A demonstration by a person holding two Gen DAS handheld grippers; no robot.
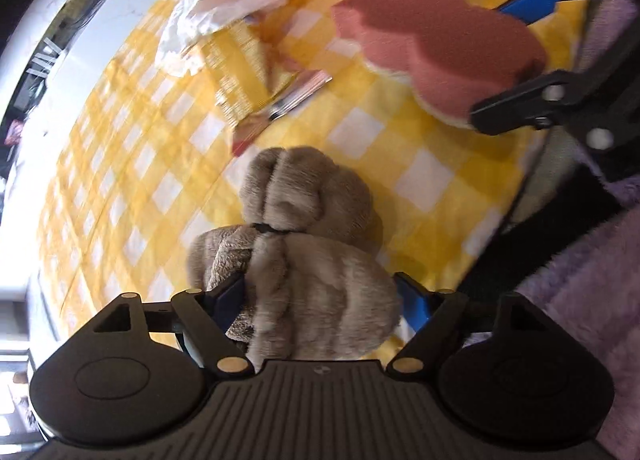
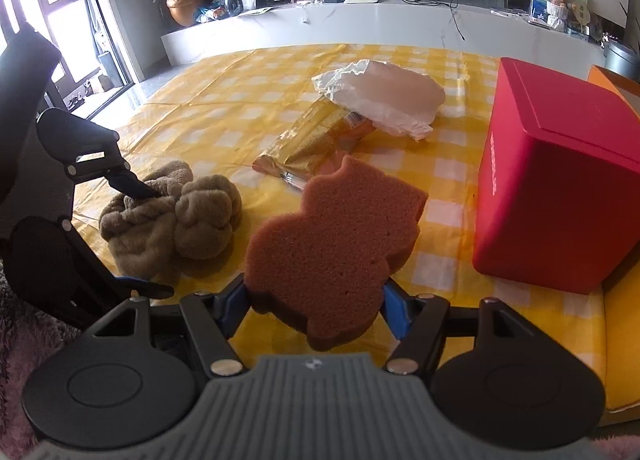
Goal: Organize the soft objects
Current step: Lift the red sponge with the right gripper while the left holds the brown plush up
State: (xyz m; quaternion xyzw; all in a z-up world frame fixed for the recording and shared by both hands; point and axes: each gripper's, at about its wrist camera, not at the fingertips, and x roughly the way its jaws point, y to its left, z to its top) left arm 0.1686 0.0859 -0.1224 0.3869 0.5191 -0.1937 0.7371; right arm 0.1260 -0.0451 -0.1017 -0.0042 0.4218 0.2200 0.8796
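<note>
My left gripper (image 1: 320,300) is shut on a tan plush towel bundle (image 1: 304,244) tied with a black band, over the yellow checked tablecloth (image 1: 160,164). The bundle also shows in the right wrist view (image 2: 176,216), with the left gripper (image 2: 140,236) around it. My right gripper (image 2: 316,300) is shut on a brown bear-shaped sponge (image 2: 332,236) and holds it just above the cloth. The sponge appears in the left wrist view (image 1: 436,48), held by the right gripper (image 1: 508,64).
A red box (image 2: 556,196) stands at the right, with an orange box (image 2: 612,84) behind it. A yellow snack packet (image 2: 308,140) and a white plastic bag (image 2: 384,100) lie mid-table. A purple fuzzy rug (image 1: 580,300) lies beside the table.
</note>
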